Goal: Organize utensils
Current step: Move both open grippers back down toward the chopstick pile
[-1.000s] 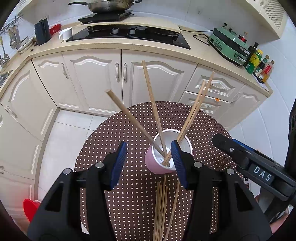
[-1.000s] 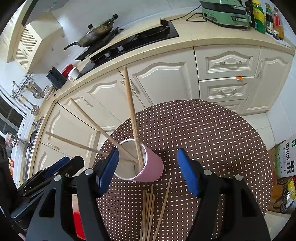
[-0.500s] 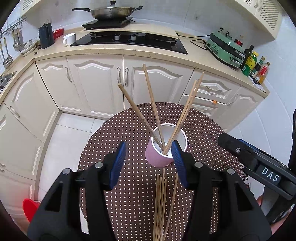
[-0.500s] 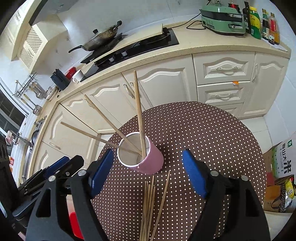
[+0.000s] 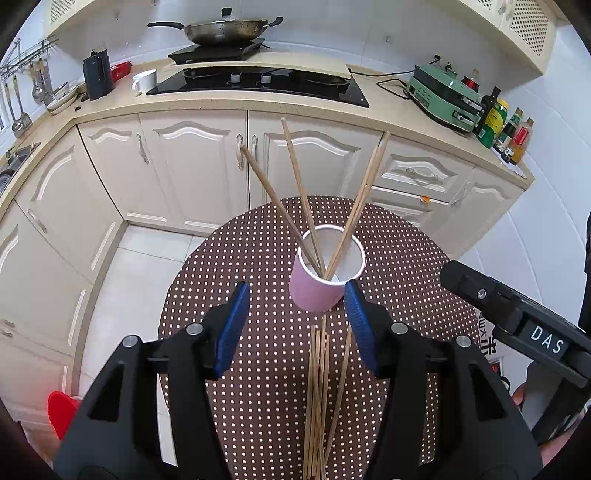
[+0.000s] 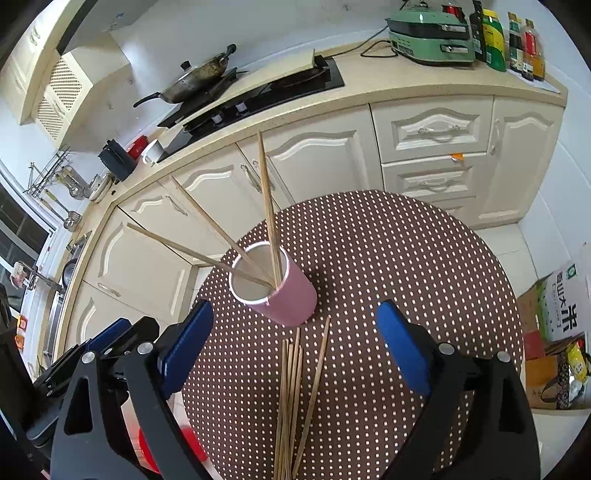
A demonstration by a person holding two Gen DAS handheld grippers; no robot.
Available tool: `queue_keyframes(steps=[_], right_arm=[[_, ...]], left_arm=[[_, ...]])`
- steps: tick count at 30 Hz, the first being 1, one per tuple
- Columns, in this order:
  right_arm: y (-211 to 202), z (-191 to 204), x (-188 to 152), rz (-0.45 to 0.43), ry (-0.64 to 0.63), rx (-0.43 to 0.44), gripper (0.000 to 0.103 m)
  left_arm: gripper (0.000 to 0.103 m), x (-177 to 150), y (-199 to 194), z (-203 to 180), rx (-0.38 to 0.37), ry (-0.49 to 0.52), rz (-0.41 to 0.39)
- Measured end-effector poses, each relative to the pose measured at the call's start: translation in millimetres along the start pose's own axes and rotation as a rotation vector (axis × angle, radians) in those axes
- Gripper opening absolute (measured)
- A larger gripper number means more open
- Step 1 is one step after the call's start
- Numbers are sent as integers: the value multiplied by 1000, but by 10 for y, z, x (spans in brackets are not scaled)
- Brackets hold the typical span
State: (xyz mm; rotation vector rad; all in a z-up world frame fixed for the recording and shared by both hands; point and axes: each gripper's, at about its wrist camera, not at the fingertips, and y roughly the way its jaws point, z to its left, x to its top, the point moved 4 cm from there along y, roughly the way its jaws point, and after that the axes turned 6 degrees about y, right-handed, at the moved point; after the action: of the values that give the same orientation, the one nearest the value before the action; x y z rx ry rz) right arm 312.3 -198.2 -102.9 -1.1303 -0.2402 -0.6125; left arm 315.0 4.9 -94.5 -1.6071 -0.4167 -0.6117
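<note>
A pink cup (image 5: pixel 317 291) (image 6: pixel 290 295) stands upright on the round brown polka-dot table (image 5: pixel 258 369) (image 6: pixel 406 258). Several wooden chopsticks (image 5: pixel 295 192) (image 6: pixel 266 199) lean out of it. More chopsticks (image 5: pixel 318 391) (image 6: pixel 291 391) lie flat on the table just in front of the cup. My left gripper (image 5: pixel 297 328) is open and empty, a little short of the cup. My right gripper (image 6: pixel 293 347) is open and empty, above the loose chopsticks. The right gripper's body also shows at the right of the left wrist view (image 5: pixel 517 321).
Cream kitchen cabinets (image 5: pixel 192 166) and a counter with a stove (image 5: pixel 255 79), a pan (image 5: pixel 225 29) and a green appliance (image 5: pixel 445 98) stand beyond the table. A rice bag and boxes (image 6: pixel 565 314) sit on the floor at right. A red object (image 5: pixel 61 411) lies on the floor left.
Both grippers have pulled back from the cup, which now looks smaller and farther. The left gripper's jaws have opened wider. More of the loose chopsticks shows.
</note>
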Motion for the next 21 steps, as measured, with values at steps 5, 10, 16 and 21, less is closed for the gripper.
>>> queue_keyframes(steps=[5, 10, 16, 21], right_arm=[[1, -101, -146, 33, 20, -19, 87], [24, -186, -302, 68, 29, -36, 88], [94, -325, -485, 116, 49, -59, 88], [214, -423, -672, 166, 47, -95, 88]], left_arm=[[53, -138, -48, -25, 3, 0, 10], [54, -317, -27, -23, 5, -9, 42], [56, -523, 10, -34, 20, -6, 79], [59, -718, 94, -22, 24, -11, 122]])
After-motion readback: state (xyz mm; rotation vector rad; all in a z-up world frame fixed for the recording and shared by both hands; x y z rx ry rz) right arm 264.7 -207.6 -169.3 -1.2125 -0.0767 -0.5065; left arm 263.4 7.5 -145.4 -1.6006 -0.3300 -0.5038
